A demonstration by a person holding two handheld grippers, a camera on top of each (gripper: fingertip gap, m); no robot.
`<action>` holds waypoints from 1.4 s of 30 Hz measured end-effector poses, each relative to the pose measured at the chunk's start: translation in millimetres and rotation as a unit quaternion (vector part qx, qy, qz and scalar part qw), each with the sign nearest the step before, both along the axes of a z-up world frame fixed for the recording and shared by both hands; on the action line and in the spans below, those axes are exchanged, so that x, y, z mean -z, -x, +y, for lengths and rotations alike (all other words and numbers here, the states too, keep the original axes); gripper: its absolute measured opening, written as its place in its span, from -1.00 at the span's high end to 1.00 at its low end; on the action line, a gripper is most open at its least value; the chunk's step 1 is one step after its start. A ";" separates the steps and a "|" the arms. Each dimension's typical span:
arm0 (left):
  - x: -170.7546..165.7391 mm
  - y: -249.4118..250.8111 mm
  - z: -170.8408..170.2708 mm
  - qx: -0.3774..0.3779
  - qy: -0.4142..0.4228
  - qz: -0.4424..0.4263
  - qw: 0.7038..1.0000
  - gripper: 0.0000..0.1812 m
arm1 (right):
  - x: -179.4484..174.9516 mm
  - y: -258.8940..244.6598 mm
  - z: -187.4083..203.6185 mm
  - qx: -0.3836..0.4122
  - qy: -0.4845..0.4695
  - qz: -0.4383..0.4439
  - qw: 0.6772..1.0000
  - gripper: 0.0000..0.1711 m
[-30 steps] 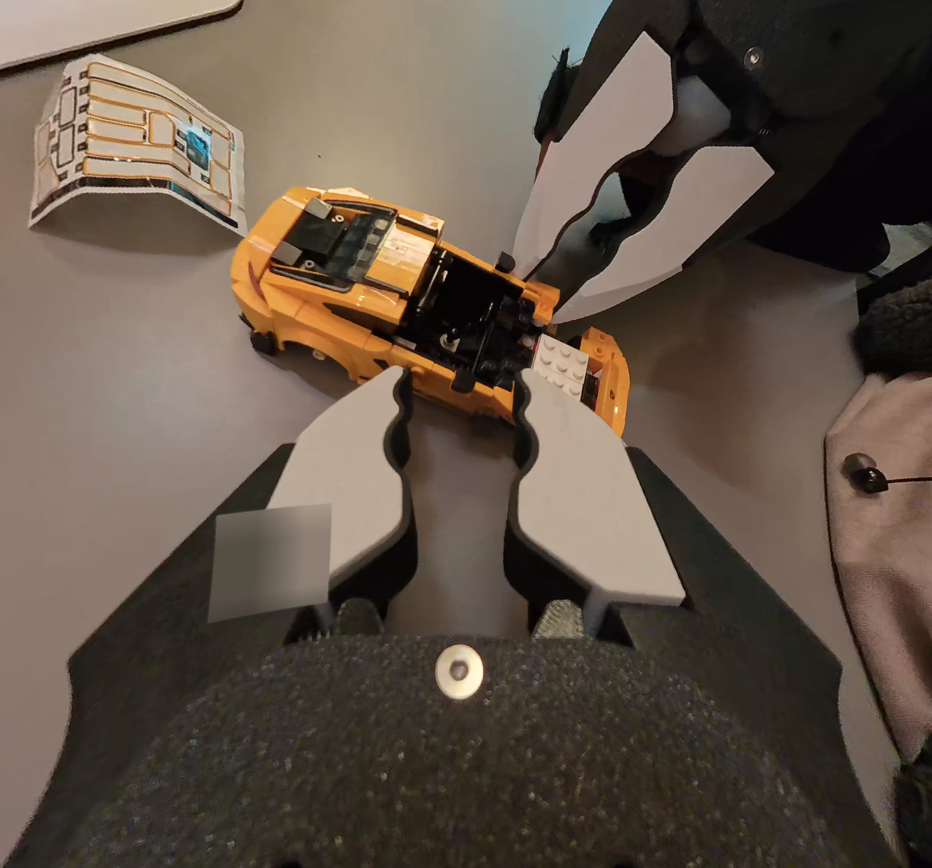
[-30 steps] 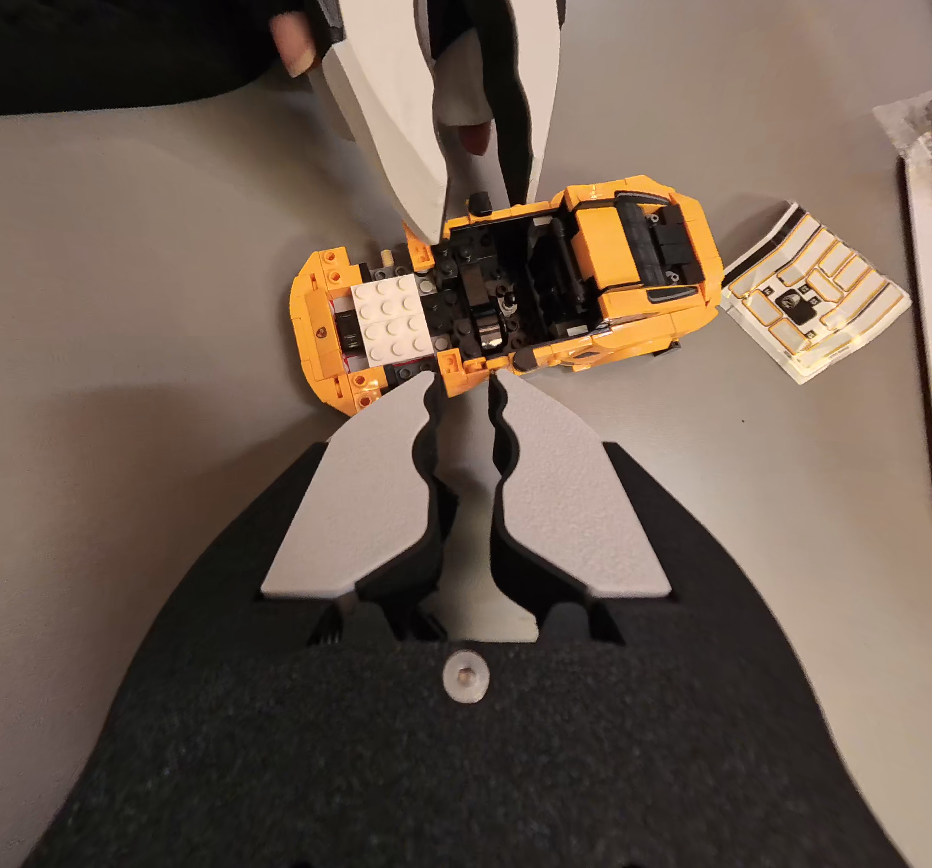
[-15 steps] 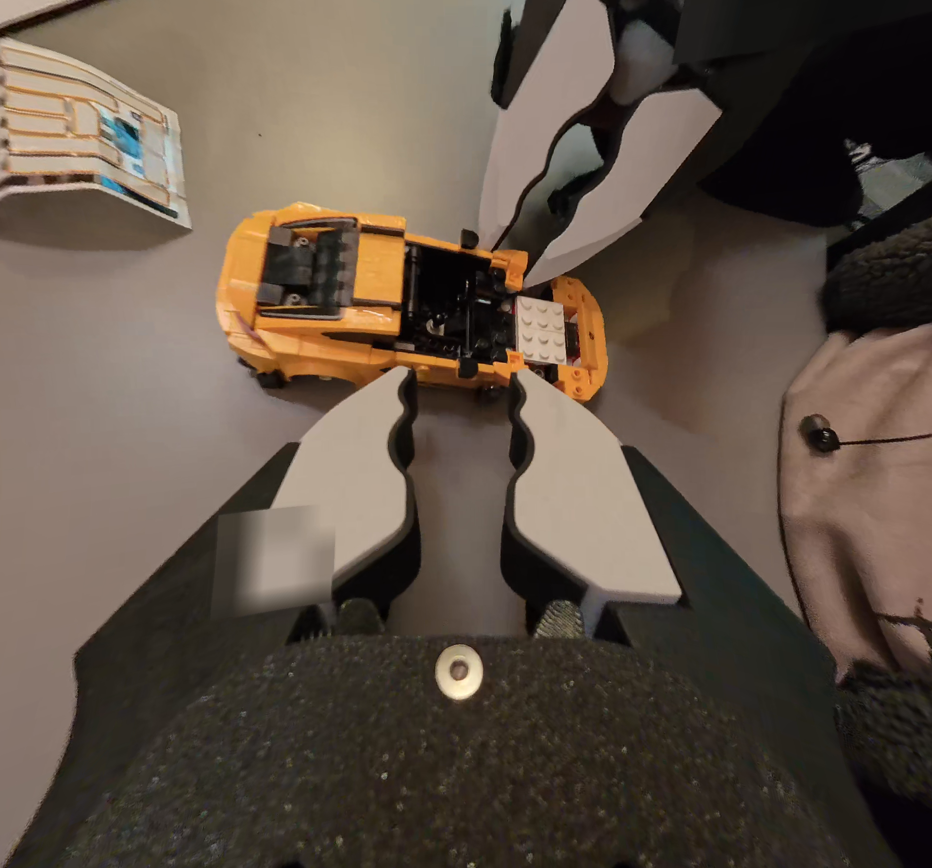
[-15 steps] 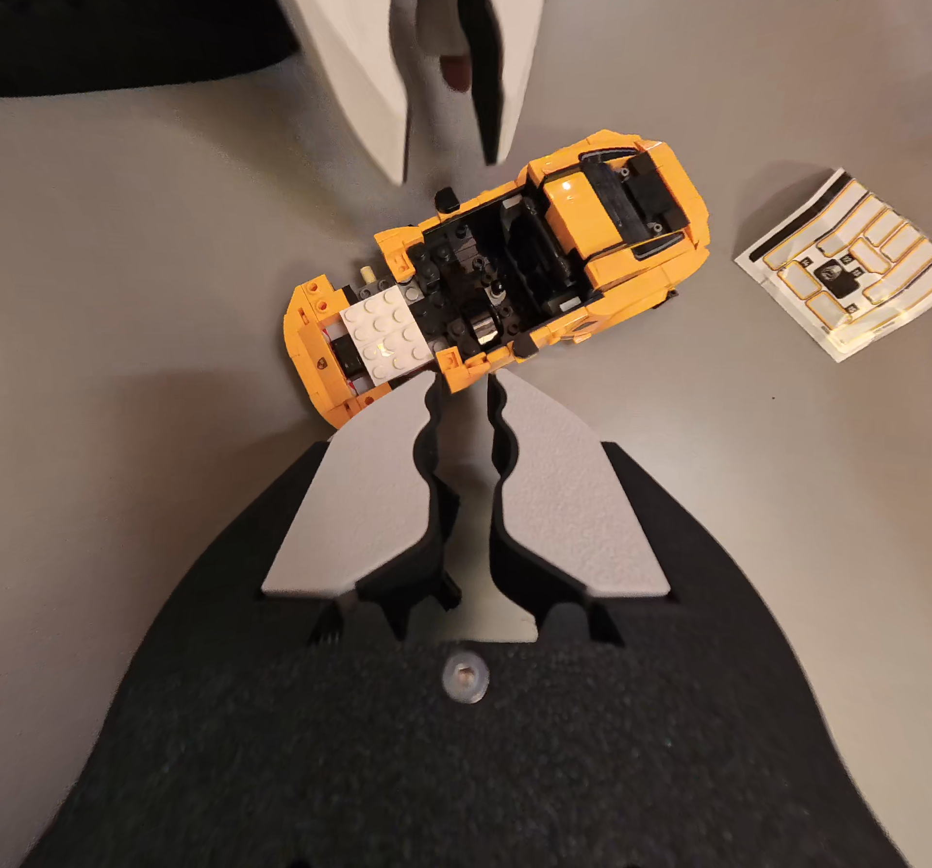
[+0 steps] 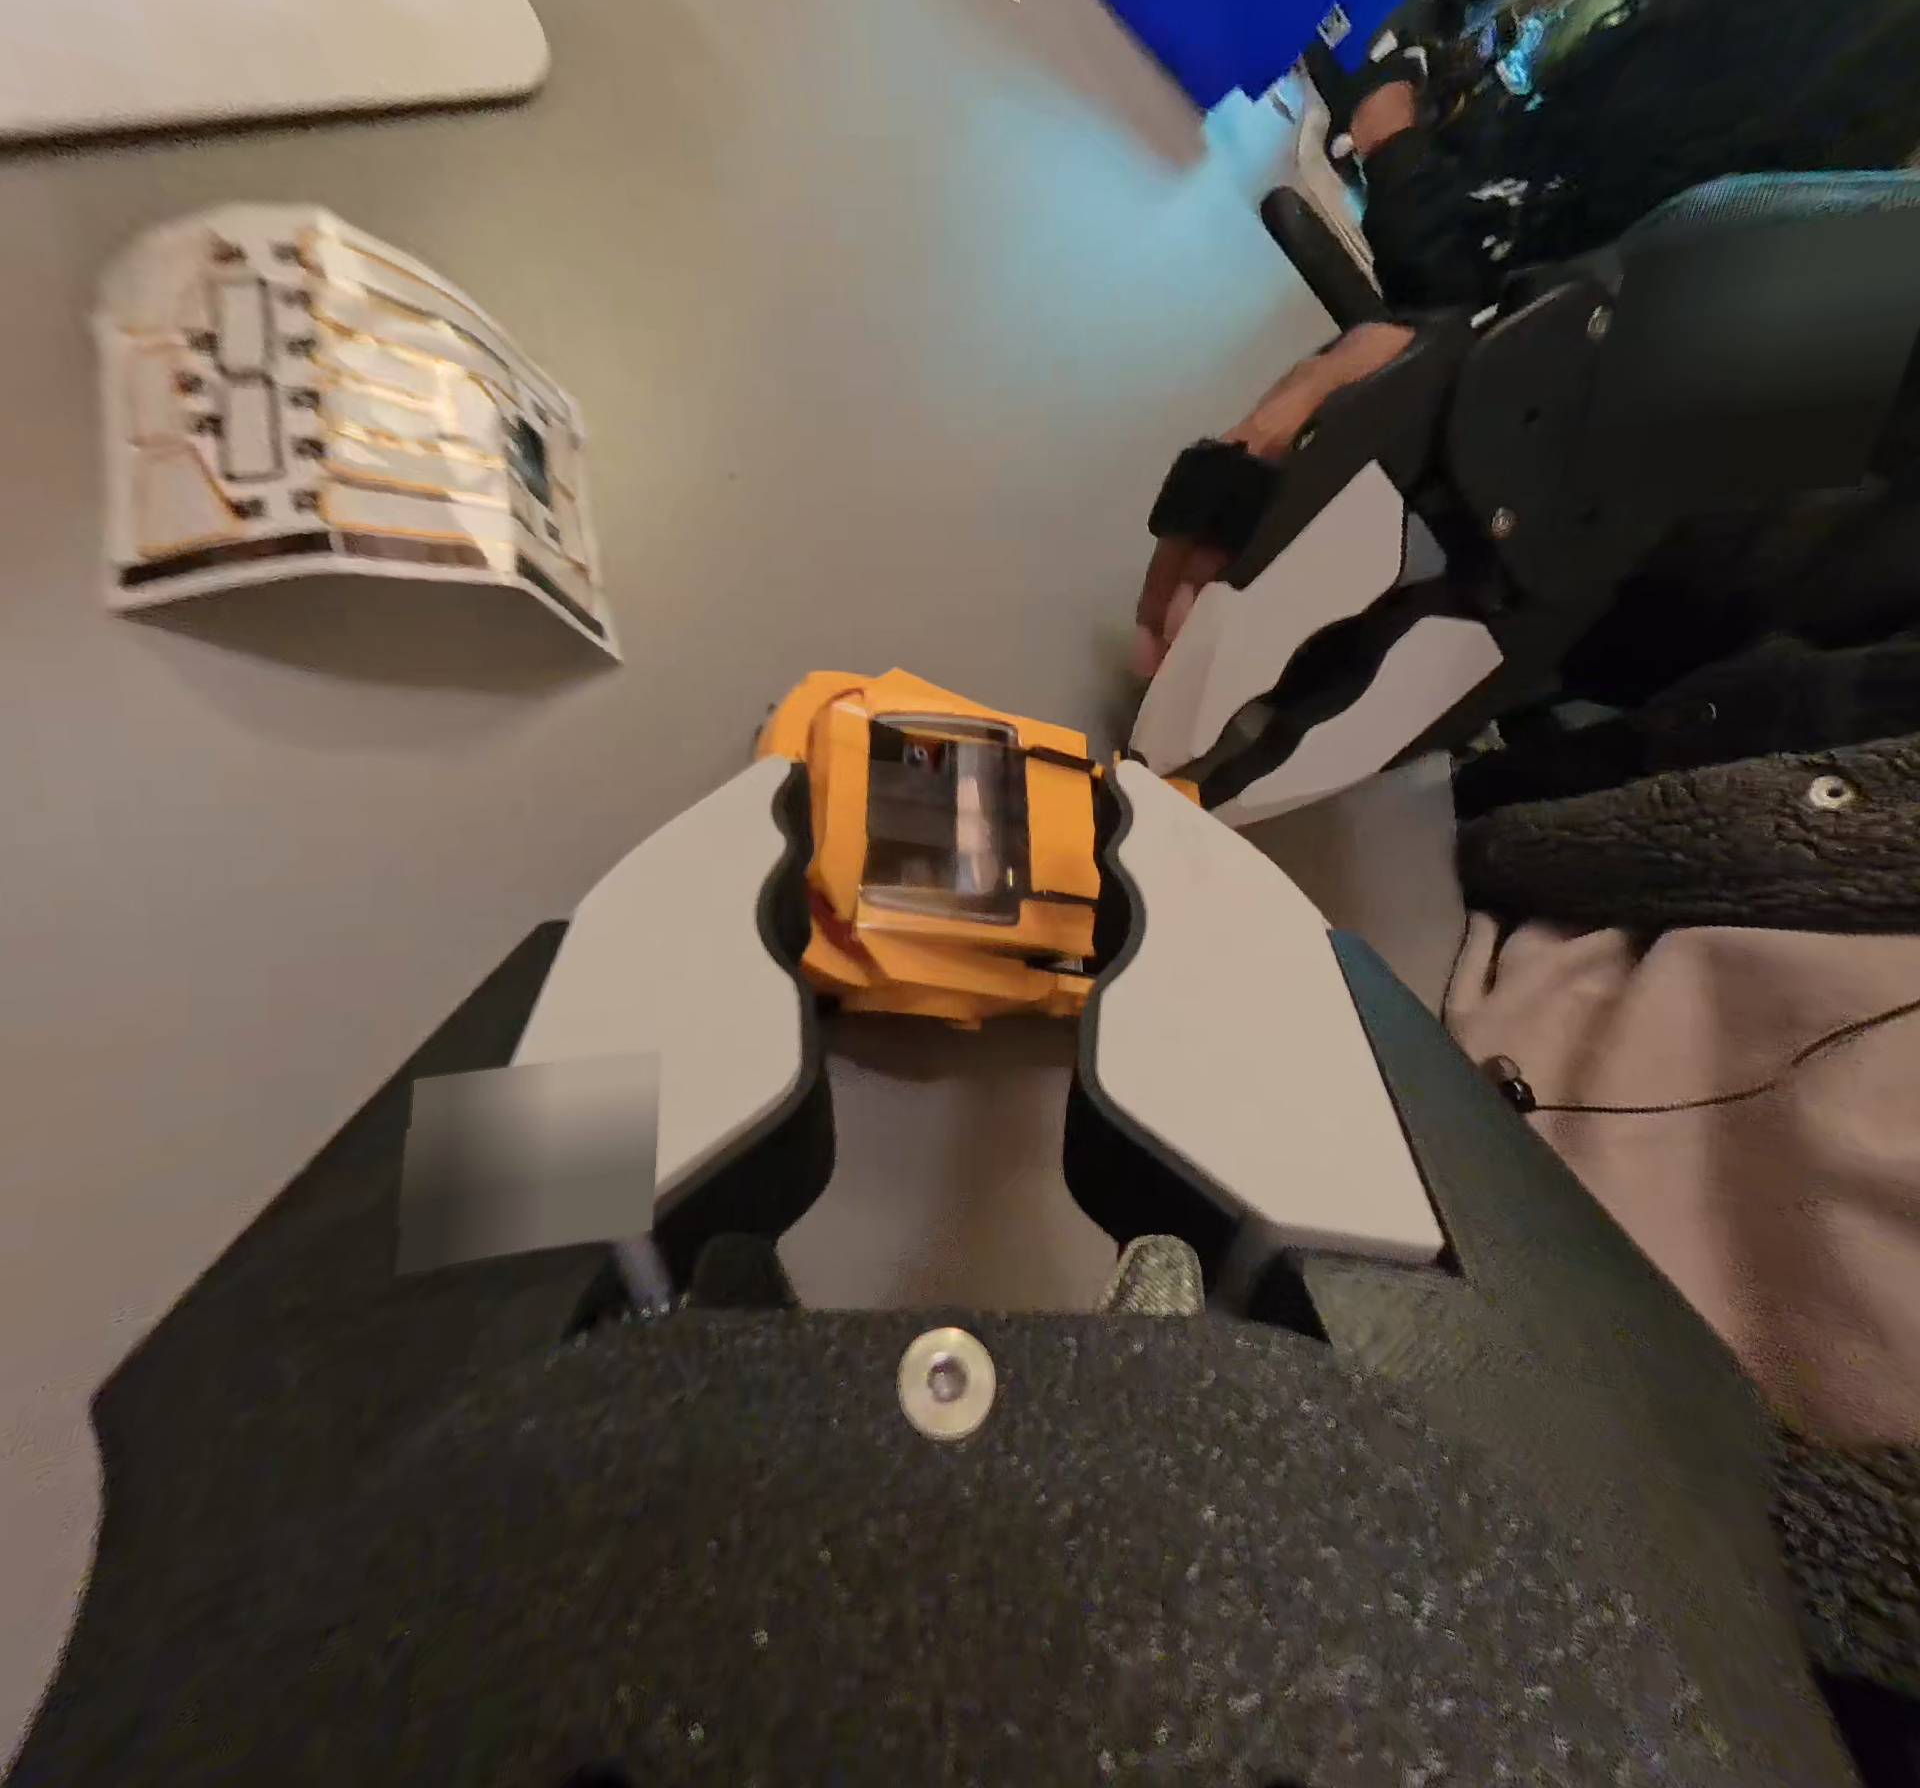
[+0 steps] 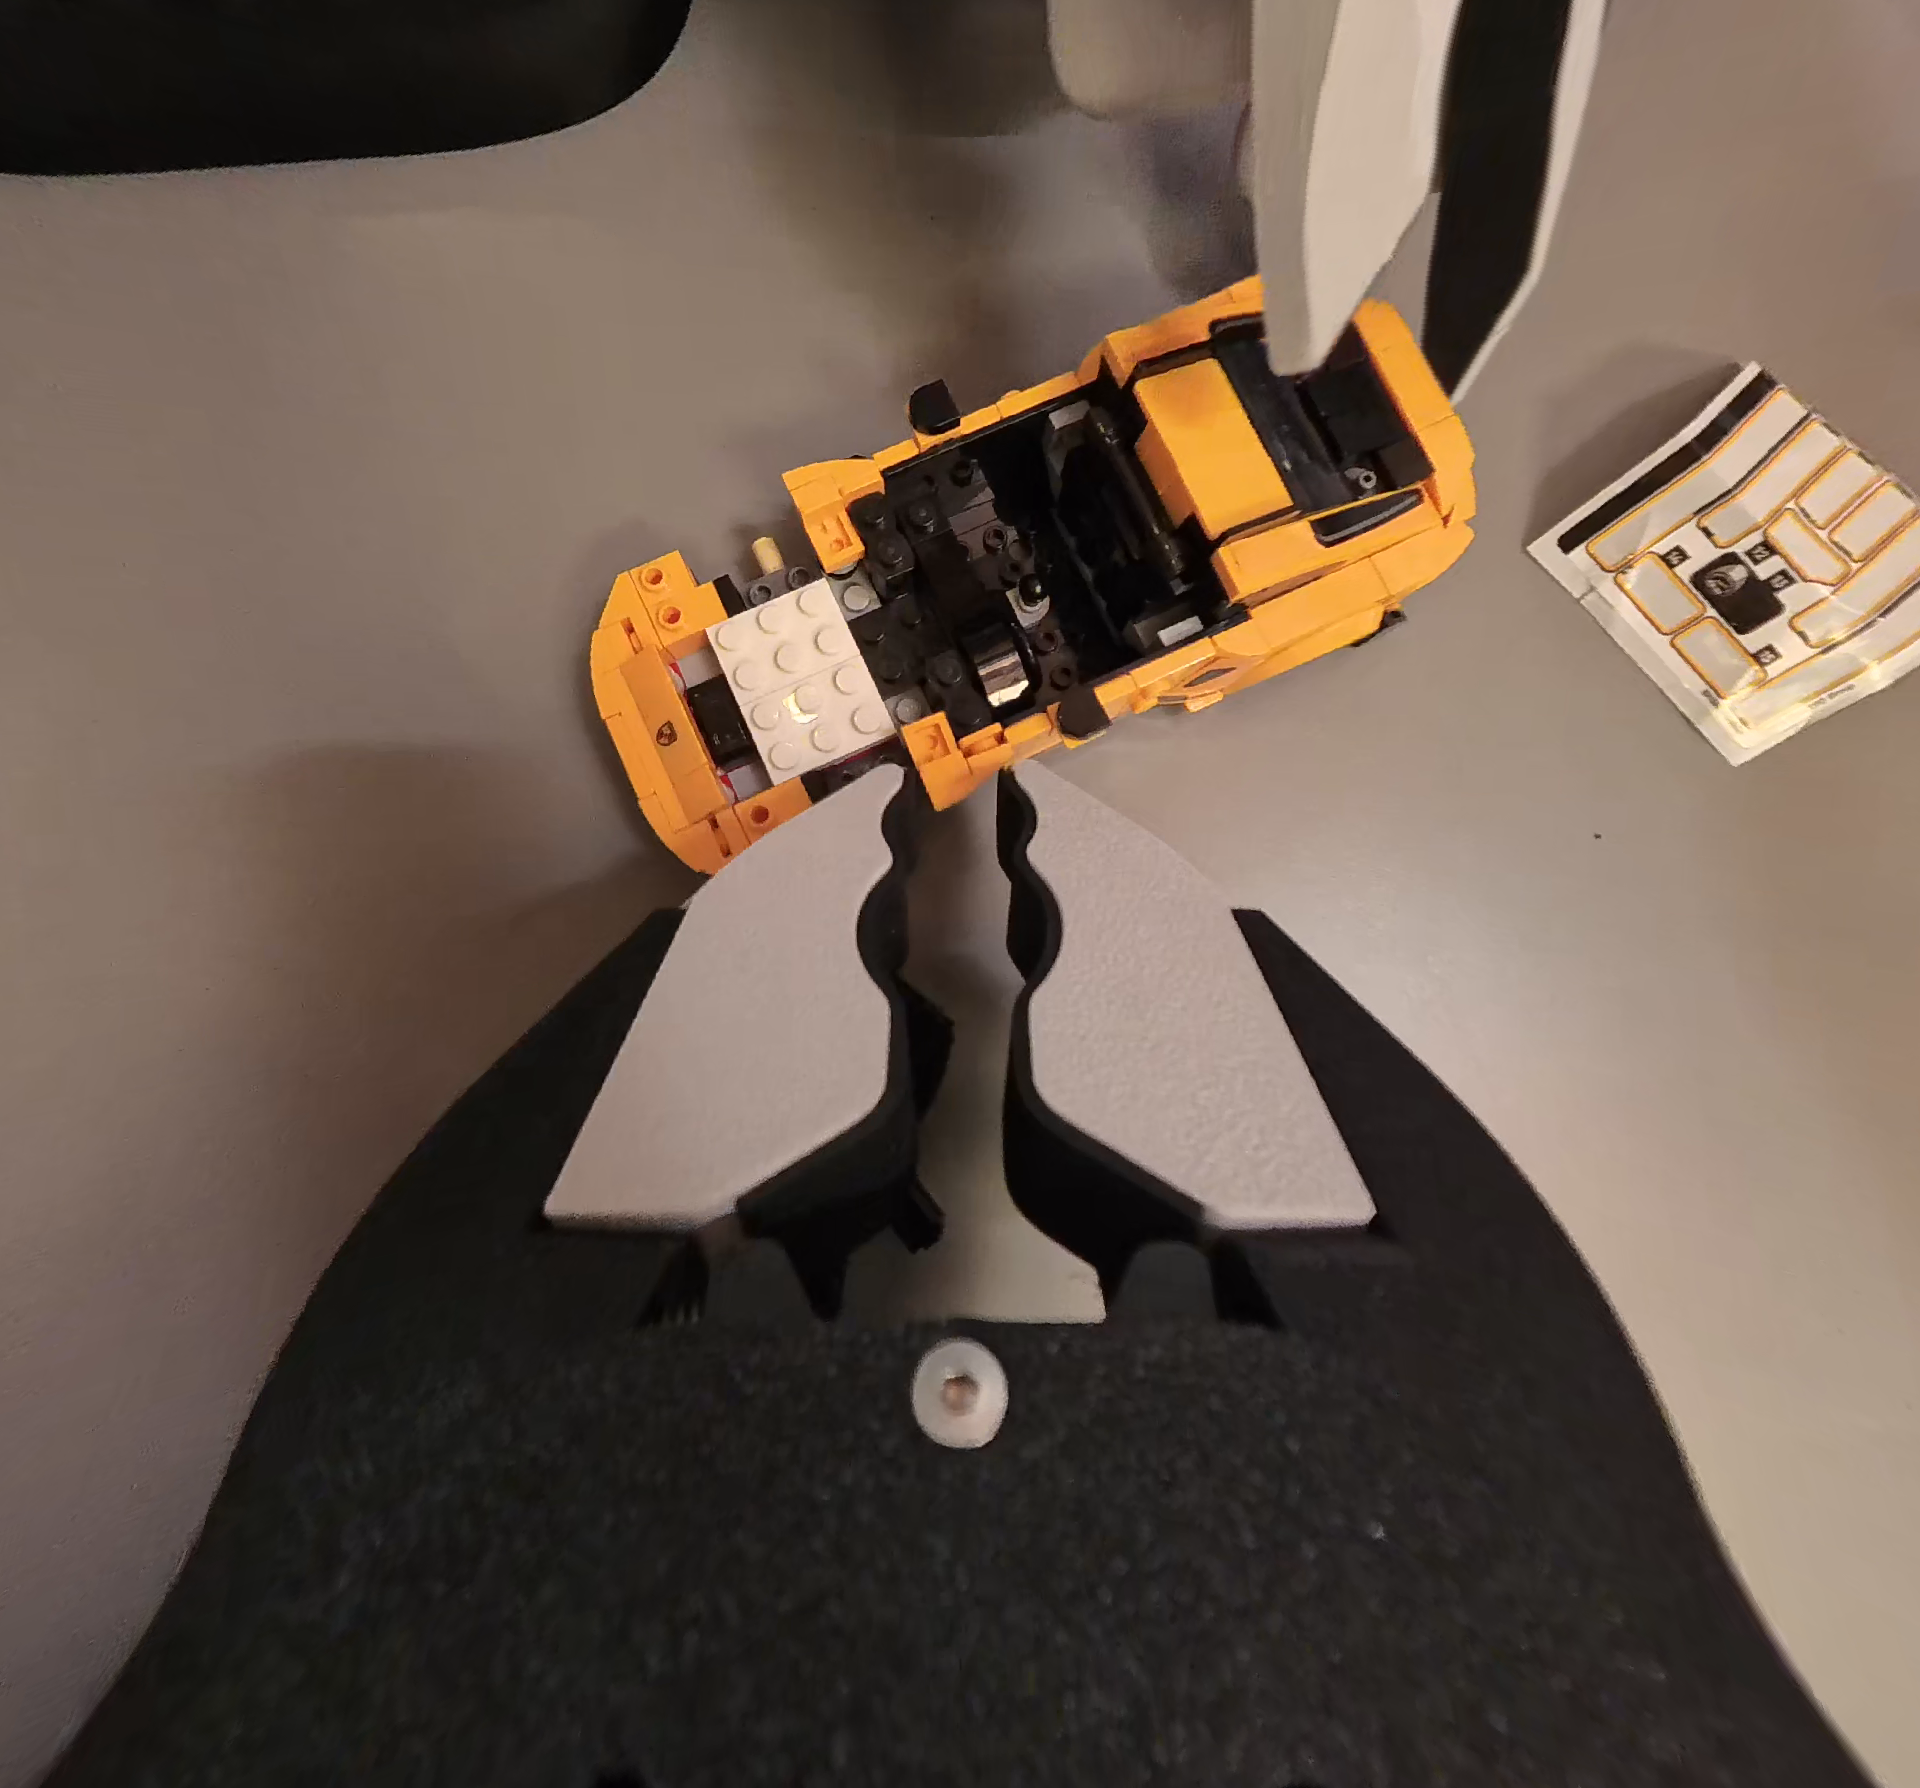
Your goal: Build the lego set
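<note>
Orange bricks fill my left wrist view: the lego car (image 5: pixel 951 865) sits rear-first between the fingers of my left gripper (image 5: pixel 951 803), which straddle its tail widely; whether they press it I cannot tell. A sticker sheet (image 5: pixel 343 419) lies off to the left on the grey table (image 5: pixel 831 336). From my right wrist view, my right gripper (image 6: pixel 951 782) has narrowed onto the car's near side sill by the white plate (image 6: pixel 800 678), cabin uncovered.

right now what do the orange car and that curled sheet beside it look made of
Orange car: hard moulded plastic bricks, glossy, with visible studs and glints. Curled sheet: looks like thin glossy paper or film, a sticker sheet, judging by its lifted edges and reflective outlines.
</note>
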State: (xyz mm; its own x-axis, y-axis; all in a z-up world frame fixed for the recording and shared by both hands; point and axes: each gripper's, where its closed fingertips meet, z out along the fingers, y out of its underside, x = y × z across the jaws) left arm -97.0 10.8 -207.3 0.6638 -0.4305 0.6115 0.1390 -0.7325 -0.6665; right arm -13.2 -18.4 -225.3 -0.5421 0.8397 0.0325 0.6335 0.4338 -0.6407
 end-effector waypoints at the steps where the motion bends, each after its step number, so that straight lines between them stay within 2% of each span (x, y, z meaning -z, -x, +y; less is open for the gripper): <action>1: 0.4 -0.8 -0.8 -0.004 -0.003 0.001 1.000 0.45 | 1.2 -0.6 -0.6 -0.006 0.001 -0.004 1.000 0.84; 6: 1.4 -3.3 -15.6 -0.023 0.009 0.006 1.000 0.49 | 4.1 -5.5 -3.0 -0.043 -0.008 -0.017 0.999 0.86; 15: 2.8 -16.2 -61.8 -0.079 0.017 0.021 0.997 0.55 | 4.6 -17.2 -13.7 -0.112 0.005 -0.051 0.992 0.86; 24: 4.6 -31.5 -86.5 -0.063 0.005 0.071 0.995 0.53 | 8.1 -27.6 -25.8 -0.168 0.031 -0.072 0.983 0.84; 27: 6.0 -36.6 -96.0 -0.027 -0.005 0.110 0.994 0.52 | 6.4 -30.3 -28.2 -0.186 0.043 -0.074 0.979 0.84; 29: 8.5 -39.2 -104.1 0.026 -0.034 0.171 0.984 0.44 | 6.8 -31.4 -28.2 -0.192 0.047 -0.078 0.977 0.84; 32: 17.2 -34.9 -105.8 0.111 -0.086 0.295 0.945 0.25 | 7.6 -31.4 -29.2 -0.199 0.046 -0.079 0.976 0.84; 34: 23.3 -34.9 -101.2 0.169 -0.111 0.339 0.919 0.11 | 7.7 -31.2 -30.0 -0.203 0.046 -0.079 0.975 0.84; 36: 32.5 -37.0 -96.6 0.222 -0.117 0.345 0.905 0.00 | 7.8 -31.4 -30.3 -0.208 0.045 -0.080 0.974 0.84; 38: 40.3 -42.2 -95.1 0.254 -0.107 0.330 0.903 0.01 | 7.6 -30.8 -31.0 -0.212 0.044 -0.082 0.973 0.83; 42: 41.3 -44.8 -91.8 0.240 -0.105 0.339 0.904 0.08 | 7.5 -34.8 -30.6 -0.229 0.043 -0.096 0.968 0.83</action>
